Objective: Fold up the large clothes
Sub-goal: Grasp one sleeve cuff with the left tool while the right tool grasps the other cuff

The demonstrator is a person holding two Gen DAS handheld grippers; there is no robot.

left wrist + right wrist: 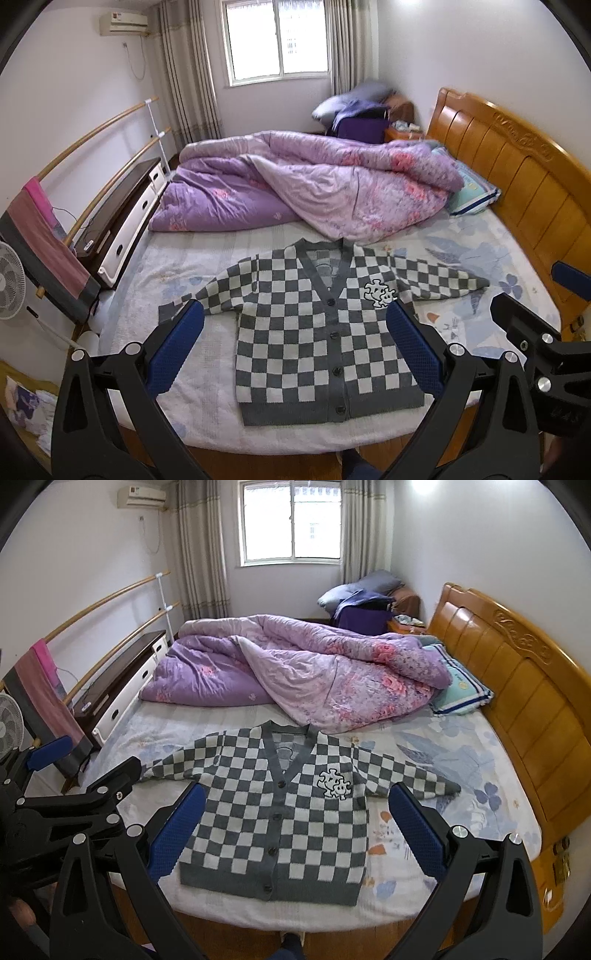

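Note:
A grey-and-white checkered cardigan lies flat and buttoned on the bed, face up, sleeves spread to both sides, hem at the near bed edge. It also shows in the right wrist view. My left gripper is open and empty, held above the near part of the cardigan. My right gripper is open and empty too, beside the left one and above the cardigan. The right gripper's body shows at the right edge of the left wrist view; the left gripper's body shows at the left edge of the right wrist view.
A crumpled purple quilt fills the far half of the bed. A pillow lies by the wooden headboard. A dresser, a towel rail and a fan stand at the left.

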